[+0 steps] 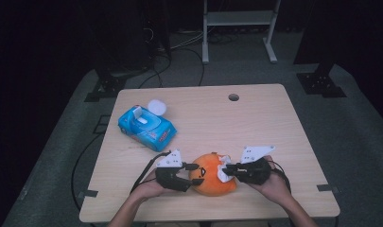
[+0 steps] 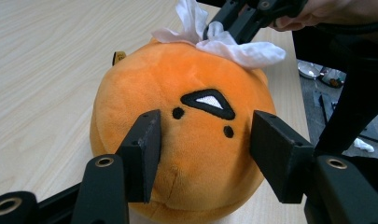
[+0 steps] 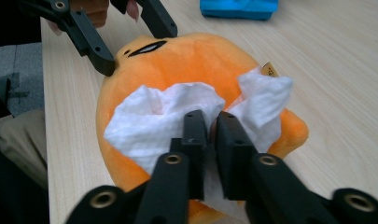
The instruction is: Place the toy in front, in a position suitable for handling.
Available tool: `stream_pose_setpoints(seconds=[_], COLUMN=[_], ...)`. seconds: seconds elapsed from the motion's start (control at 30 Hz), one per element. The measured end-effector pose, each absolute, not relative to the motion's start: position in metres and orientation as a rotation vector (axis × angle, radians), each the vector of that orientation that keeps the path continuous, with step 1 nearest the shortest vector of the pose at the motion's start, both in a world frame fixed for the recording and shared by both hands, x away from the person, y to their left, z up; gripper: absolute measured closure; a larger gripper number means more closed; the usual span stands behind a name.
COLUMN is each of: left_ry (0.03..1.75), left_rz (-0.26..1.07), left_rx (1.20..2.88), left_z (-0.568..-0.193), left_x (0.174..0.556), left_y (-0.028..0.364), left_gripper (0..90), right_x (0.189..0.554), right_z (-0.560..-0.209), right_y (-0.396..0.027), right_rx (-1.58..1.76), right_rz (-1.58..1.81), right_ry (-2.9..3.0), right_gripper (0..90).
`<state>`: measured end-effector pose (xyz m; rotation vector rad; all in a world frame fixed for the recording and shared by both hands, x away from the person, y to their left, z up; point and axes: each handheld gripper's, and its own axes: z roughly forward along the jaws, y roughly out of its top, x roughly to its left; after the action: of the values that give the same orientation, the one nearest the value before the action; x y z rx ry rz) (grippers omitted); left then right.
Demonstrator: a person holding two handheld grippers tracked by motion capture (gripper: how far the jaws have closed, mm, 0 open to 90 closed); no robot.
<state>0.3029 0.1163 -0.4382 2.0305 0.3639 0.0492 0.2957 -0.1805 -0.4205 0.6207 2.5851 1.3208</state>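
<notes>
Wiping a plush toy. The orange plush toy [image 1: 212,179] lies near the worktop's [image 1: 274,123] near edge, midway along it. The right tongs [image 1: 228,169], nearly closed, pinch a white tissue [image 3: 154,121] against its top; the left tongs [image 1: 191,176], half open, bracket its face without clearly pressing. Steady the toy firmly and wipe lightly. Both forearms enter from the near edge, converging.

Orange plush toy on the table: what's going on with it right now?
A person is wiping the round orange plush toy on the light wooden table. The left gripper straddles the toy's face to steady it. The right gripper is shut on a crumpled white tissue, pressed on the toy's top. A blue wipes pack lies behind.
</notes>
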Motion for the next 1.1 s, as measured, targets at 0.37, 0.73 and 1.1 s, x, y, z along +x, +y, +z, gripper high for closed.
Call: stream_pose_setpoints(seconds=[0.37,0.73,1.1], left_ry=[0.374,0.345,0.327], left_rz=[0.049,0.109,0.097], left_rx=[2.036,2.011,2.062], left_z=[-0.439,-0.429,-0.441], left_x=[0.302,0.302,0.303], left_y=[0.116,0.119,0.116], left_gripper=[43.1,32.2,38.5], right_x=[0.296,0.289,0.295], right_z=[-0.422,-0.428,-0.427], right_y=[-0.186,-0.177,-0.172], right_rx=[0.617,0.512,0.573], right_rz=[1.44,1.388,1.309], right_ry=[2.636,2.655,2.659], right_gripper=[66.0,64.7,87.8])
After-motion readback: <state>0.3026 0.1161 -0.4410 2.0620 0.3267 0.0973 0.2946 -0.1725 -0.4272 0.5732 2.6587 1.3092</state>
